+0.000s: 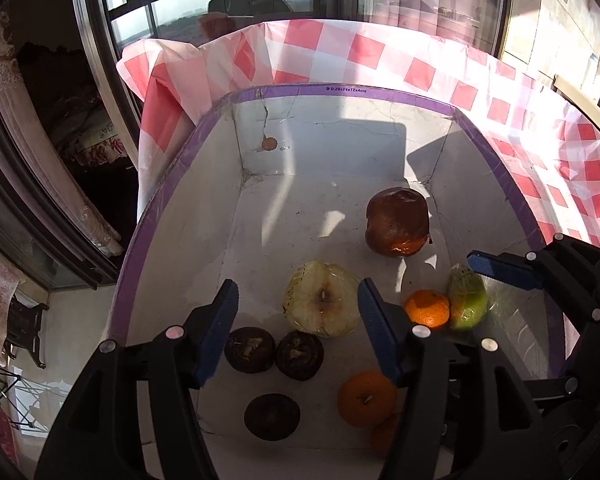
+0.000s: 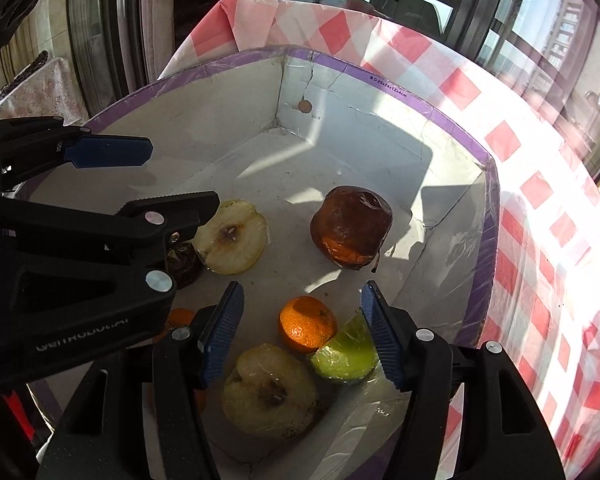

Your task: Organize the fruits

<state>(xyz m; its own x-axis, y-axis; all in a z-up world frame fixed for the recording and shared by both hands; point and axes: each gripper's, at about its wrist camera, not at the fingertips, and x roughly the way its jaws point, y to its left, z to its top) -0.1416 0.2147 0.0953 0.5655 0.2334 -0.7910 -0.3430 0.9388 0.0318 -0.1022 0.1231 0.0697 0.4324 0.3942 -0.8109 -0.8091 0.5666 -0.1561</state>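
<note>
Fingers [image 2: 222, 328] astride mandarin [image 2: 307, 323]

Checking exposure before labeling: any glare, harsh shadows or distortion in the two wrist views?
Left wrist: hard sun, sharp claw shadows on the box wall, a bright patch on its floor, fisheye bending the rim. Right wrist: the same hard shadows, glare on the wrapped green wedge, and the window blown out.
</note>
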